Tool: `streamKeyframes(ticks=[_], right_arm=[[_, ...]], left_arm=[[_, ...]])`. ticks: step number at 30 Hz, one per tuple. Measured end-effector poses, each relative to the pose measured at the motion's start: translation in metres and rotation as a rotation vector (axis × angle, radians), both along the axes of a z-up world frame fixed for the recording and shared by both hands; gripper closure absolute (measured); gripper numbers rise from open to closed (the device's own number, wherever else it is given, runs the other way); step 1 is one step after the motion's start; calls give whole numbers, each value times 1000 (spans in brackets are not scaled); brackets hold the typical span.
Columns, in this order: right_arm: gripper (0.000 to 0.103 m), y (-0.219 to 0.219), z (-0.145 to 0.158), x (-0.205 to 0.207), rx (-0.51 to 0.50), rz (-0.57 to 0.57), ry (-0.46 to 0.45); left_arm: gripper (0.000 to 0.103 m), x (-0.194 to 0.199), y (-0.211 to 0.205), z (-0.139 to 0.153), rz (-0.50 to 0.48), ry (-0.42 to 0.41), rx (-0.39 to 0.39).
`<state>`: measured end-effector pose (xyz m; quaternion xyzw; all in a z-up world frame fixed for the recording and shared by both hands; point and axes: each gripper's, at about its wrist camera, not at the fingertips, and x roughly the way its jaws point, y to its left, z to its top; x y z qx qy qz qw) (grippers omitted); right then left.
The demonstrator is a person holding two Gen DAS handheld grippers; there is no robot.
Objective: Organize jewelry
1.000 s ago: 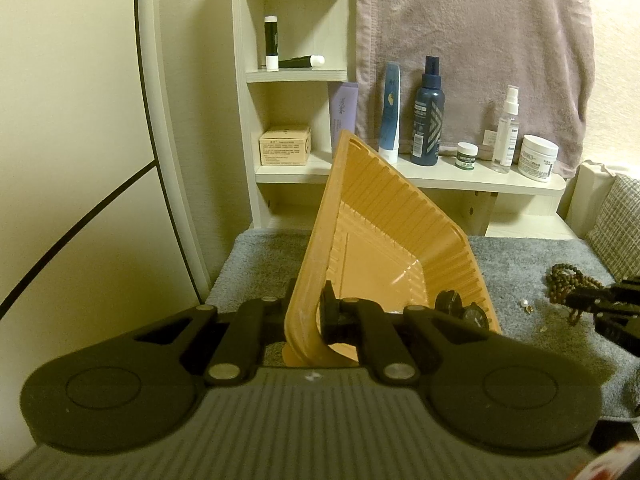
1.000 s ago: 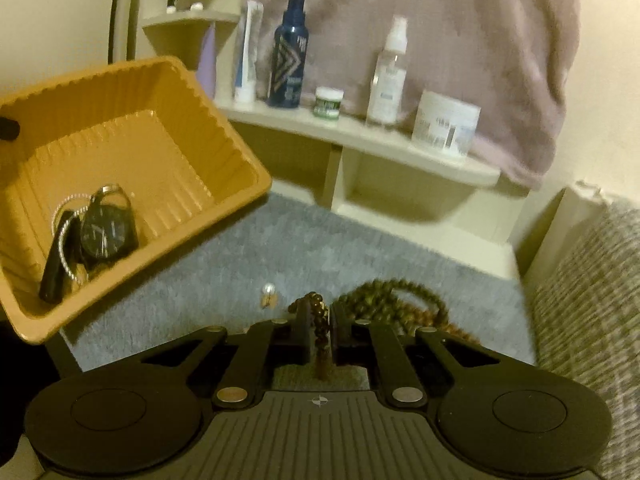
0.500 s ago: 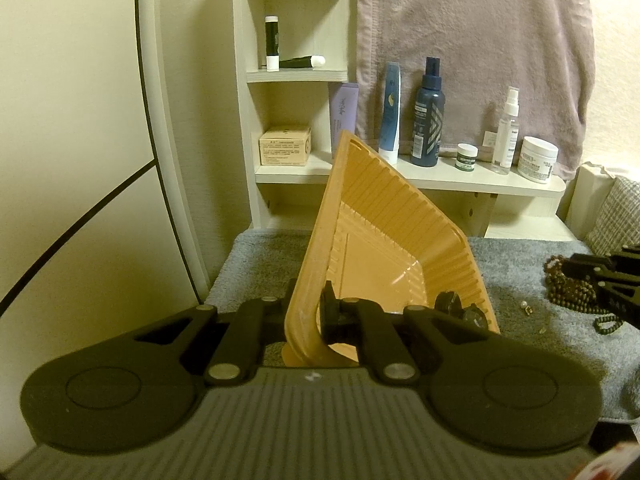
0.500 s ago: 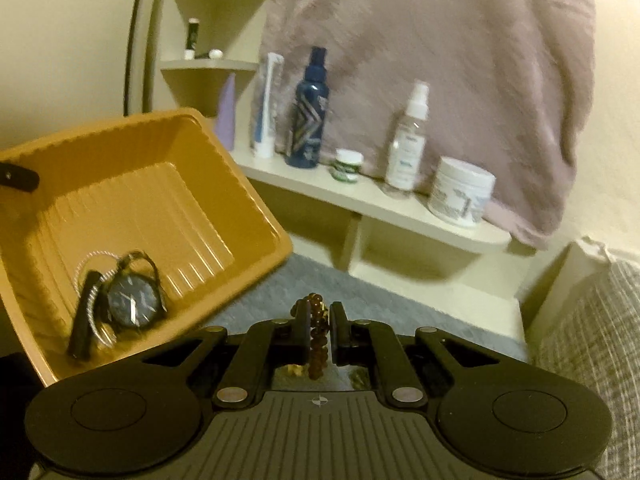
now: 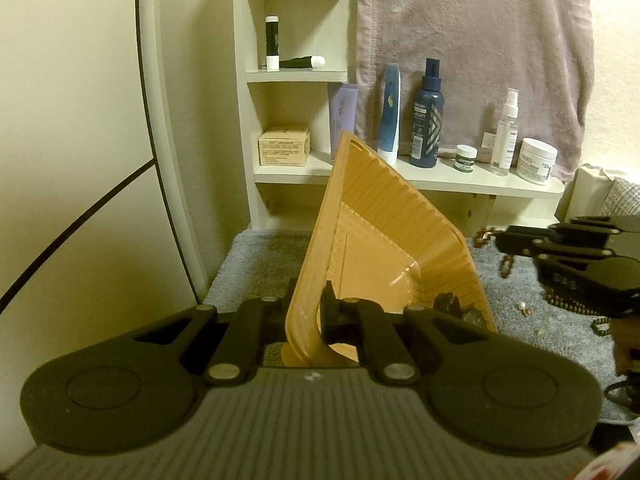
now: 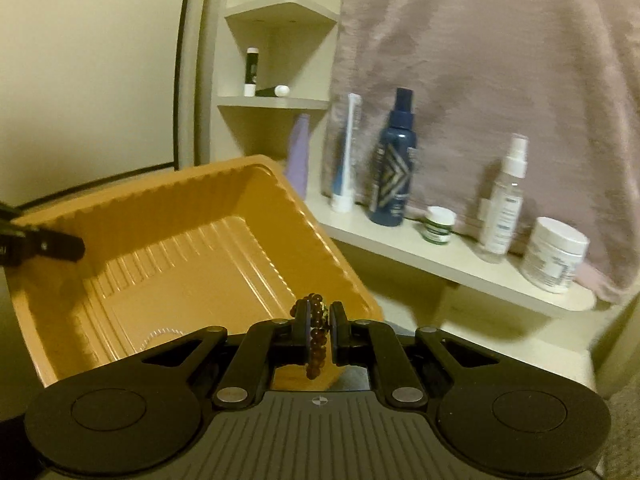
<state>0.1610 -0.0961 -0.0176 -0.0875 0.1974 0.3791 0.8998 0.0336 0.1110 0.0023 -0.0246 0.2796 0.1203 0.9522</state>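
My left gripper [image 5: 310, 312] is shut on the near rim of an orange ribbed tray [image 5: 384, 240] and holds it tilted above the grey mat [image 5: 256, 264]. A dark watch [image 5: 452, 304] lies in the tray's low corner. My right gripper [image 6: 319, 330] is shut on a brown bead bracelet [image 6: 316, 336], whose loop hangs below the pads. It hovers just in front of the tray's [image 6: 180, 248] right rim. A thin silver bangle [image 6: 160, 334] shows on the tray floor. In the left wrist view the right gripper [image 5: 496, 240] comes in from the right with beads [image 5: 506, 268] dangling.
A white shelf [image 5: 460, 184] behind the tray carries a blue spray bottle [image 5: 428, 120], tubes, a clear spray bottle and white jars, under a hanging towel [image 5: 472, 40]. Loose earrings [image 5: 524, 310] and a green bead string [image 5: 568, 304] lie on the mat at right.
My right gripper has lifted off the mat with the bracelet and moved left towards the tray's rim. The left gripper and the tray have stayed still.
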Motion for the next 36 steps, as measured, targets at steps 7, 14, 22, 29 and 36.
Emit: streamKeyframes(ticks=[7,14,22,29,36], right_arm=[[94,16,-12,11,-5,3,37],[94,20,-18,16,19,7,70],[80,3,-17,14,124,-10,97],[64,-54,-28,-6,131,-233,92],[64,-110,-52,-32,127,-421,167]], left_arm=[[95,0,1,0,-1,0,-4],[95,0,1,0,-1,-1,-6],[95,0,1,0,-3,-2,-8],[95,0,1,0,-3,-5,-7],[95,-1,1,0,-5,-7,-9]])
